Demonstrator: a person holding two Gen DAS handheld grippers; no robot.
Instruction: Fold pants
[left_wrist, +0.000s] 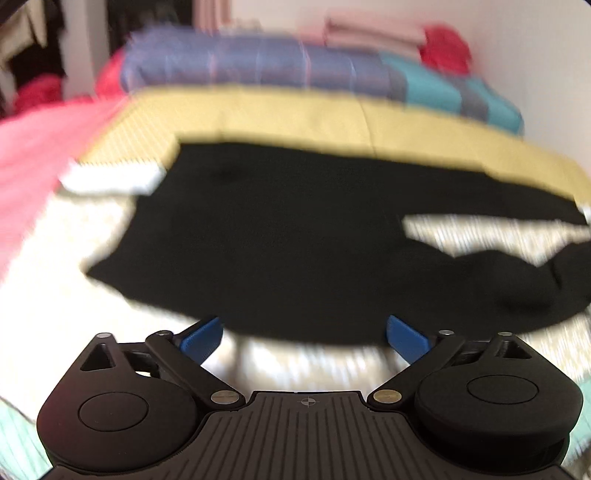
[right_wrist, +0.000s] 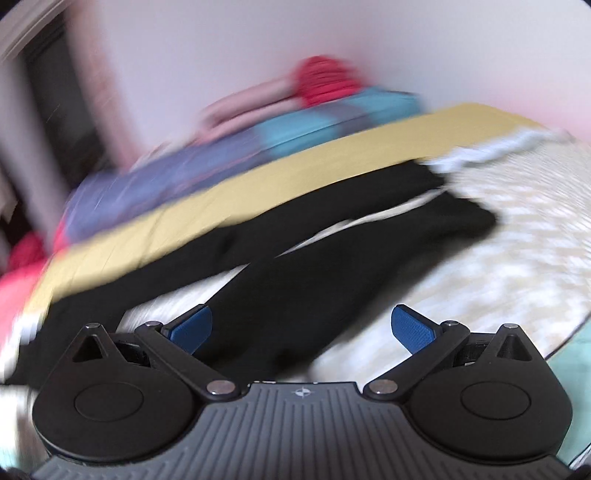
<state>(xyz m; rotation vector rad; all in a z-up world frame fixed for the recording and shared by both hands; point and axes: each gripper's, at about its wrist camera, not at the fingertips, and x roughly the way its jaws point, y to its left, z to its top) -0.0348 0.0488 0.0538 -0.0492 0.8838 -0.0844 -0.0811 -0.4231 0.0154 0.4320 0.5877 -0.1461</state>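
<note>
1. Both of my wrist views are blurred, so fine detail is lost.
2. In my left wrist view, the left gripper sits at 6 o'clock with its blue fingers spread wide apart and nothing between them.
3. The black pants lie flat across the middle of that view, on a pale patterned bed cover. Their near edge runs just above my fingertips; I cannot tell whether the tips touch the cloth.
4. The two legs stretch toward 3 o'clock, with a wedge of bed cover showing between them.
5. Beyond the pants, toward 12 o'clock, lies a yellow cloth, then a purple plaid fabric with teal patches. Pink fabric fills 9 o'clock.
6. In my right wrist view, the right gripper also sits at 6 o'clock, its jaws wide apart and empty.
7. There the pants run diagonally from 8 o'clock toward 2 o'clock, one leg passing between my fingers.
</note>
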